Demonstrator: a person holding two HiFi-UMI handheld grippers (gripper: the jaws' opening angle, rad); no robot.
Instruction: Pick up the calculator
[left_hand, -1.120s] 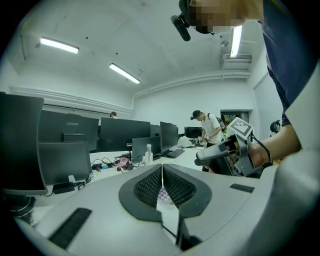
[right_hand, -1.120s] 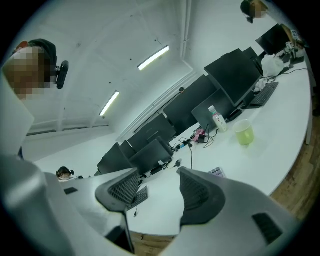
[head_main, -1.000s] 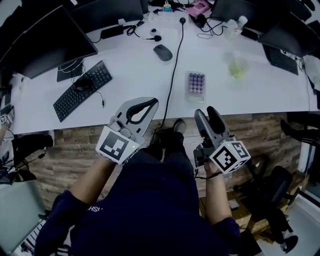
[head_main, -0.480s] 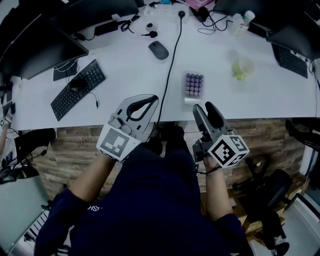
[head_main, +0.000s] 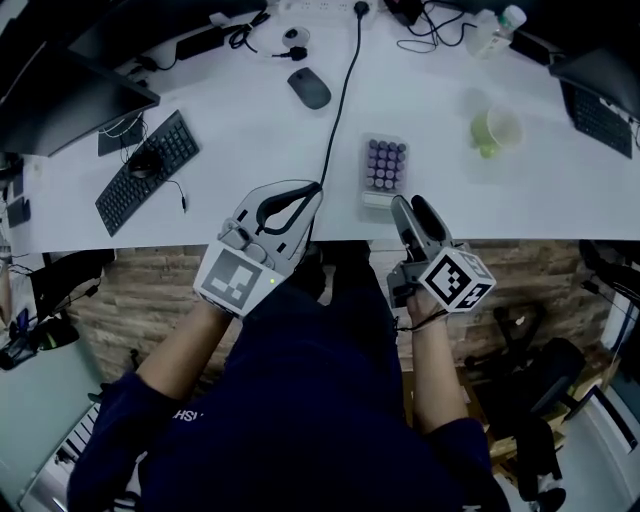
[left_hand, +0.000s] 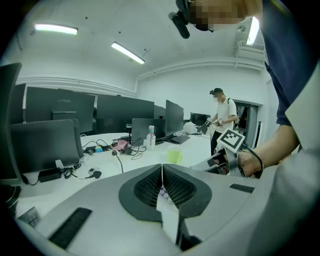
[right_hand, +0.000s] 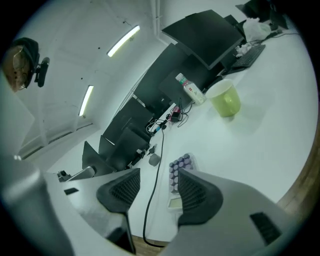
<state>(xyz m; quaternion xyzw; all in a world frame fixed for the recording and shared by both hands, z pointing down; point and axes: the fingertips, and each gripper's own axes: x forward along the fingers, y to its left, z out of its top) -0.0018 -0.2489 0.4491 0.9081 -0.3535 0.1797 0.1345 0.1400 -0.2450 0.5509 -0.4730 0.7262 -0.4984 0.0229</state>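
Right tool, jaws wide, empty and just closing a little, is hovering nearer than the closed left tool, just short of the calculator lying lengthwise ahead by the front edge of the worktop.

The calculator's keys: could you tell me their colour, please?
Purple keys, clearest in the head view.

An office: monitors and keyboard line a white desk
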